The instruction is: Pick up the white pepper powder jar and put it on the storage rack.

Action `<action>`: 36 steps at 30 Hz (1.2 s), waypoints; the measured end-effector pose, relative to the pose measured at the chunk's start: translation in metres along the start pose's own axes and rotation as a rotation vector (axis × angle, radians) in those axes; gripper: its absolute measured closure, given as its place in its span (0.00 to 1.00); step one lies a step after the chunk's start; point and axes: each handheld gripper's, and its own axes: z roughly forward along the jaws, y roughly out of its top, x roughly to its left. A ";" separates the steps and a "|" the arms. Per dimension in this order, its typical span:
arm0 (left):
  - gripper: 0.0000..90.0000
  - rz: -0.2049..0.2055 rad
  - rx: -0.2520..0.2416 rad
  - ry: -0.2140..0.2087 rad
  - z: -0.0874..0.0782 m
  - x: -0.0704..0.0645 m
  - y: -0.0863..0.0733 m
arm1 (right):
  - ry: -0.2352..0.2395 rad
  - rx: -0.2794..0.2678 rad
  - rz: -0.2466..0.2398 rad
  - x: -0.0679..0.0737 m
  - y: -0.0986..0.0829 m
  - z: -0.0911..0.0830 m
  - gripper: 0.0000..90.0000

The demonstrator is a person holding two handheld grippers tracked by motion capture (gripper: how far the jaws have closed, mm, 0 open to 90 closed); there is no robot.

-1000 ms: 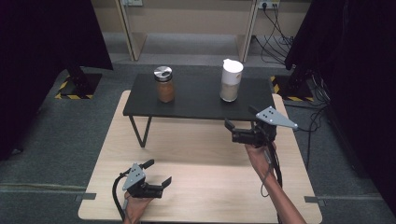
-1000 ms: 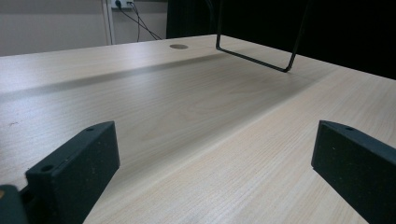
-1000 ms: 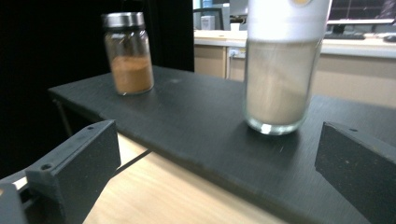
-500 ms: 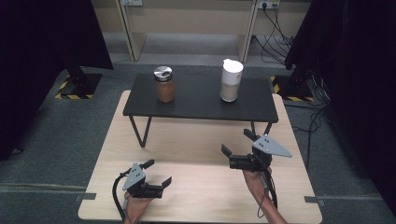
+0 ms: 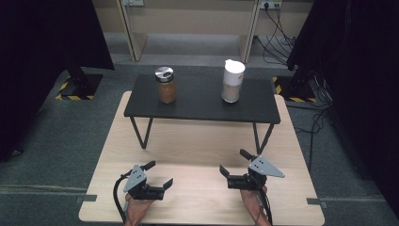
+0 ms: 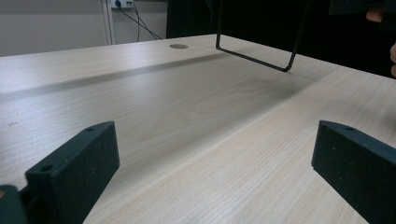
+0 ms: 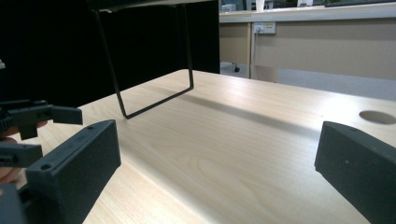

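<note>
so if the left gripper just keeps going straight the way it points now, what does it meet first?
Probably the right gripper. The left gripper, open, points across bare wooden table toward it; the black stand's wire leg sits off-line, though depth is unclear.

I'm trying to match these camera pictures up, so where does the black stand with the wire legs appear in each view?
High view: the black stand spans the upper middle, set on the far half of the wooden tabletop.
Left gripper view: one wire leg at the top, right of centre.
Right gripper view: one wire leg at upper left.
Shared landmark: the pale wooden tabletop on which the stand rests.
</note>
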 end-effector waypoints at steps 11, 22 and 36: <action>0.00 -0.001 0.000 0.000 0.000 0.000 0.000 | -0.001 0.031 0.011 0.002 -0.028 0.006 0.00; 0.00 -0.008 0.000 0.000 0.000 0.001 0.000 | -0.013 0.051 0.009 0.003 -0.036 0.006 0.00; 0.00 -0.014 -0.004 0.005 0.000 0.000 -0.001 | 0.014 0.054 -0.035 0.006 -0.035 0.005 0.00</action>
